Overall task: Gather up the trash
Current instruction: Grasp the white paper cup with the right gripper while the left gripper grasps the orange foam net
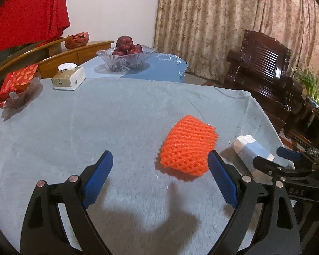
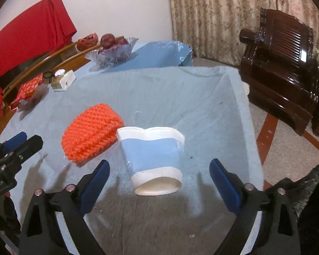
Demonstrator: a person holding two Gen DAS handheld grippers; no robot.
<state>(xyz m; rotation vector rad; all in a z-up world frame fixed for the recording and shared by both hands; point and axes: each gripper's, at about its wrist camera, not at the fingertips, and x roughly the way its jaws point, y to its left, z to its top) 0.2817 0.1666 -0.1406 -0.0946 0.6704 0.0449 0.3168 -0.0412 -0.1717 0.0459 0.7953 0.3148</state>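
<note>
On the grey tablecloth (image 2: 180,97) an orange foam net (image 1: 188,145) touches a crushed paper cup (image 2: 152,159); left gripper (image 1: 160,178) and right gripper (image 2: 159,182) both spread wide, grasping nothing.

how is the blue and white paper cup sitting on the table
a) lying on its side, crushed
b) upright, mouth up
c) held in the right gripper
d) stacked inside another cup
a: the paper cup lies on its side on the grey cloth, its rim squashed out of round, untouched between the fingers of the open right gripper.
</note>
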